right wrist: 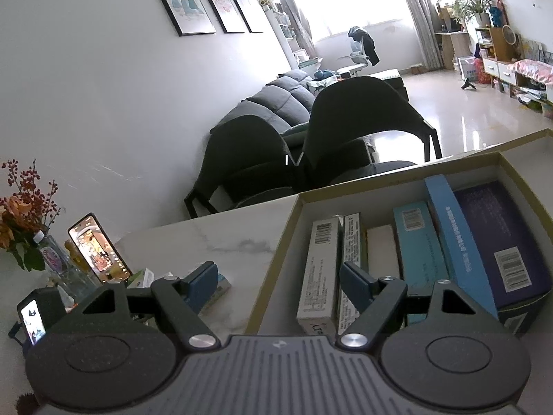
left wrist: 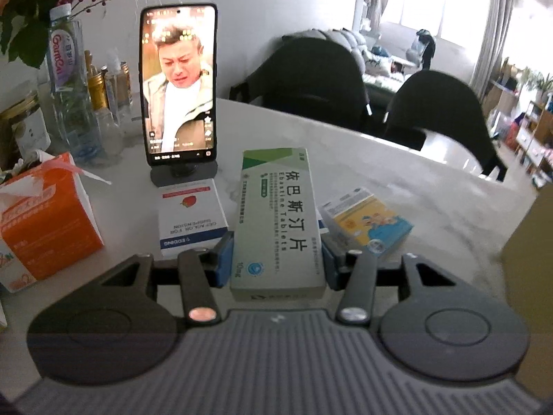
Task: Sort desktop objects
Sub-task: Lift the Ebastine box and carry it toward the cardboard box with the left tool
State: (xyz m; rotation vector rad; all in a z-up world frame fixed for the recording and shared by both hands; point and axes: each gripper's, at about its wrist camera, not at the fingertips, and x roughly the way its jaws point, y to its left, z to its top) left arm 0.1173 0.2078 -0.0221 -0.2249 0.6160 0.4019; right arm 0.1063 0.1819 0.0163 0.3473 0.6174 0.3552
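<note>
Left wrist view: left gripper (left wrist: pixel 276 259) clamped on an Ebastine Tablets carton (left wrist: pixel 278 223), blue pads pressed against its two long sides near the close end, carton pointing away over the marble tabletop (left wrist: pixel 397 169). Whether lifted or resting on the marble: cannot tell. Probably very light, thin stiff card, easily dented, smooth printed faces likely to slip; best taken across the narrow width, as now, with gentle pressure. Just beside it on the left, a white cefaclor suspension box (left wrist: pixel 191 218); on the right, a small yellow and blue carton (left wrist: pixel 371 223) with cartoon artwork, print too blurred to read. Behind these, a phone (left wrist: pixel 179 84) upright on a stand, screen lit. Far left, an orange tissue box (left wrist: pixel 45 221), bottles and jars, partly cut off by the frame edge. Right wrist view: right gripper (right wrist: pixel 278 283) spread wide, nothing between the pads, hovering over the near left corner of a shallow cardboard tray (right wrist: pixel 276 266). Inside the tray, medicine boxes (right wrist: pixel 414 242) standing on edge in a row, near ends hidden behind the gripper body, labels mostly illegible. Tray's right side cut off. Dark chairs (right wrist: pixel 363 121) beyond the table edge.
</note>
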